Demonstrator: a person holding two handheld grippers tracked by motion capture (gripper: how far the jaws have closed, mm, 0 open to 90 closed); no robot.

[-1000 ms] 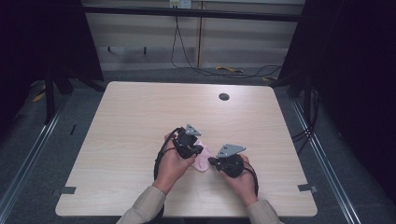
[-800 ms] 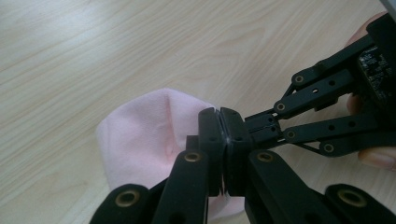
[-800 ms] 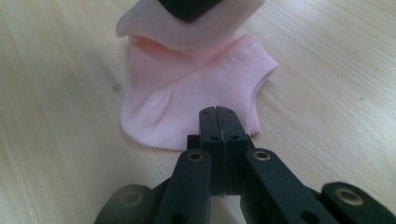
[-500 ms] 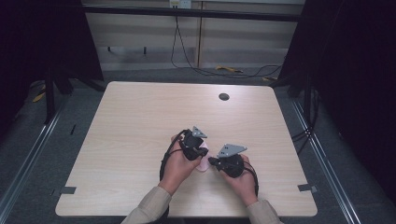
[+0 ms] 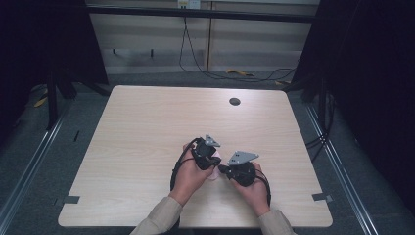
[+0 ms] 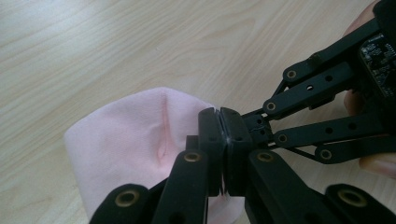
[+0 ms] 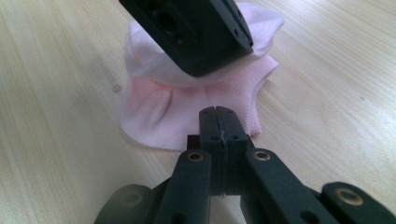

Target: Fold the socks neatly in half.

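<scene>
A small pink cloth (image 6: 126, 140) lies bunched on the pale wooden table (image 5: 147, 127), near its front edge. My left gripper (image 6: 219, 114) is shut, and the cloth creases up into its jaws. In the right gripper view the cloth (image 7: 187, 116) gathers in folds under the left gripper (image 7: 205, 70). My right gripper (image 7: 217, 112) is shut too, lying low with its tips over the cloth's near edge; whether it pinches fabric is hidden. In the high view the left gripper (image 5: 215, 164) and right gripper (image 5: 223, 169) meet tip to tip over the cloth (image 5: 211, 175).
A small dark round hole (image 5: 235, 101) sits in the table near its far edge. Cables trail from both grippers over the hands. Dark frames and floor rails flank the table on both sides.
The left gripper has shifted slightly to the right, closer to the right gripper. The right gripper has stayed where it was.
</scene>
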